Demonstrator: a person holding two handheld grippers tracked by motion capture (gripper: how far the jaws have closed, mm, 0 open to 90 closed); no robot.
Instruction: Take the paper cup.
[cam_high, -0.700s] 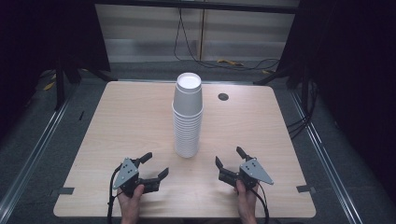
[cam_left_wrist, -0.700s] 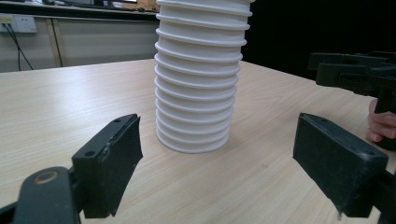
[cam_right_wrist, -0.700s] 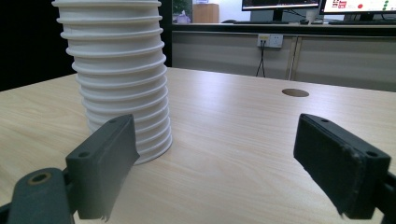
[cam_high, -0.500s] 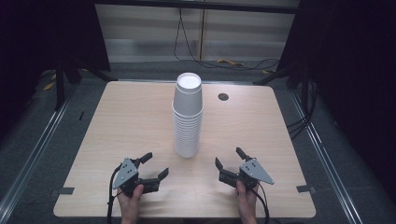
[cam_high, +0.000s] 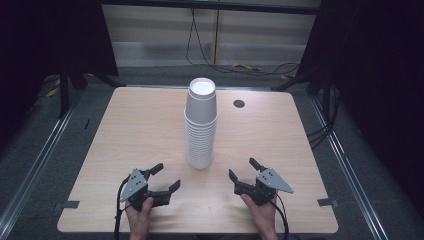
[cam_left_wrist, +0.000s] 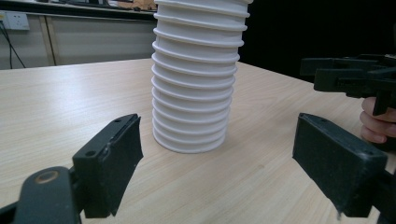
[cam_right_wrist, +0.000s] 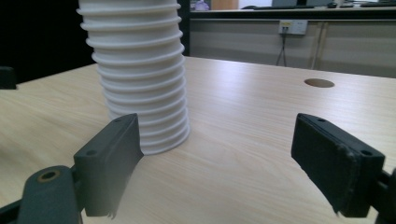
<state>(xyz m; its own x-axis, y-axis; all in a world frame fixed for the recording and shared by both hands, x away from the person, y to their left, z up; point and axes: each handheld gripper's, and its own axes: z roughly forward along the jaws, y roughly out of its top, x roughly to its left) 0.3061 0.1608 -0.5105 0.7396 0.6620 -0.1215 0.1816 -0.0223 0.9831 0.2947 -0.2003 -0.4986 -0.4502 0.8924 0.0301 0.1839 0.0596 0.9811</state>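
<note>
A tall stack of white paper cups (cam_high: 201, 125) was seen standing upside down near the middle of the worktop (cam_high: 125, 130), rims downward, one cup sleeved over the next. Nothing had been lifted off it: no single cup was found anywhere else on the wood, and the stack was untouched by either tool.

The left gripper (cam_high: 166, 177) was held low near the front edge, to the left of the stack and angled toward it. Its jaws were spread apart with nothing between them; in the left gripper view the stack's base (cam_left_wrist: 191, 135) was framed in the gap but well beyond the pads. The right gripper (cam_high: 244, 168) was held in a mirrored pose to the right, its jaws likewise released and empty, with the stack (cam_right_wrist: 137, 74) seen ahead and to one side.

The work was judged to be at its very start. Both tools were poised for an approach, but no grasp had been made. The whole unstacking, if that was intended, was left to do. A small round hole (cam_high: 239, 103) was noted toward the far right of the worktop.
</note>
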